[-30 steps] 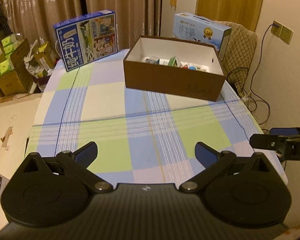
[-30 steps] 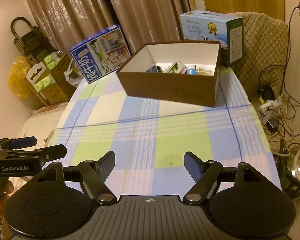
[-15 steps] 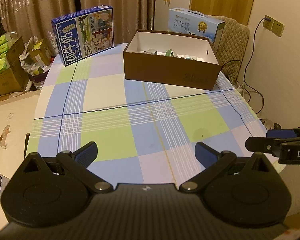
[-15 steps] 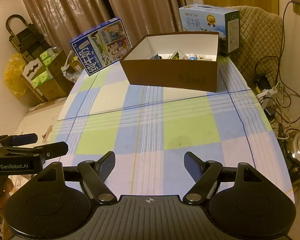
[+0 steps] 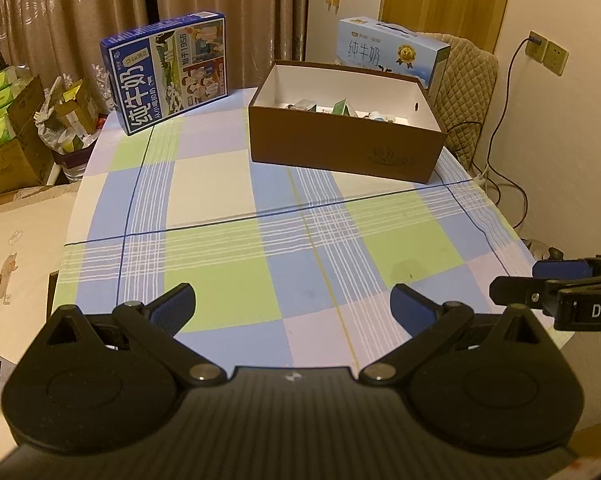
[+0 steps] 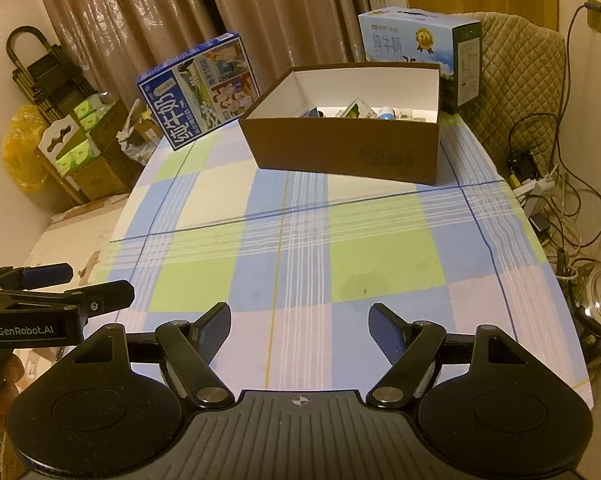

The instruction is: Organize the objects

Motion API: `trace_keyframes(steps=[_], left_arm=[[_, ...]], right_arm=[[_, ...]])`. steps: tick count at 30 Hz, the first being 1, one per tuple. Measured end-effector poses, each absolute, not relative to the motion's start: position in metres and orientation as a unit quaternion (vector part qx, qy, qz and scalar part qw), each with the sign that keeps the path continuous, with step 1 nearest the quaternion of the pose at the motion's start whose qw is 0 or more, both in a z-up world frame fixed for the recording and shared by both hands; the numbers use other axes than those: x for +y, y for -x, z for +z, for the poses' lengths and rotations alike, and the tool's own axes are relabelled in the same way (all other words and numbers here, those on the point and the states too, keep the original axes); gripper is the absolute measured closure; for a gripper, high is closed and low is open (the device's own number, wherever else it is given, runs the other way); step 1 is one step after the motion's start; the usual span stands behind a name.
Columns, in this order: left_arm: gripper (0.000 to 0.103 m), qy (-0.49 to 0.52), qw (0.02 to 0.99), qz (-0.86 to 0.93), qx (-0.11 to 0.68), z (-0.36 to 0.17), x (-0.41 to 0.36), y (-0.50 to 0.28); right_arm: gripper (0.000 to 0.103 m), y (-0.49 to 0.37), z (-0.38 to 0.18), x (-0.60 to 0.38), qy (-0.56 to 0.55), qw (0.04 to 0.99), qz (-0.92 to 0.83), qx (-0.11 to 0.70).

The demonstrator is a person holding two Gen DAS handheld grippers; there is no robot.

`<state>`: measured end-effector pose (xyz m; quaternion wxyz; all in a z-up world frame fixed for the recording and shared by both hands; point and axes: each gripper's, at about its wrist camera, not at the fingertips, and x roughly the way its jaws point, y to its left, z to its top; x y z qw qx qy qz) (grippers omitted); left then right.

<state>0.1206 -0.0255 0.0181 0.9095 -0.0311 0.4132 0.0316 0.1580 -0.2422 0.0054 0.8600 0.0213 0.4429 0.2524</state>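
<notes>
Checked tablecloth (image 5: 220,280) bare up front. Small cartons (image 6: 356,110) already sit in brown shoebox (image 5: 340,152) at far end, between two milk cases. Your left gripper (image 5: 292,308) and right gripper (image 6: 300,332) both spread wide, holding nothing. Looks basically done.

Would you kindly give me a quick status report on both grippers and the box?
Left gripper open, empty. Right gripper open, empty. Brown box at far end, small items inside. Checked cloth between bare.
</notes>
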Motion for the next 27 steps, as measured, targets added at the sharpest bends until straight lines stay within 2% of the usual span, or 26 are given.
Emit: trace_keyframes(steps=[27], left_arm=[[0.001, 0.031, 0.905, 0.038, 0.423, 0.012, -0.021, -0.149]], right_arm=[[0.03, -0.185, 0.0, -0.234, -0.012, 0.852, 0.263, 0.452]])
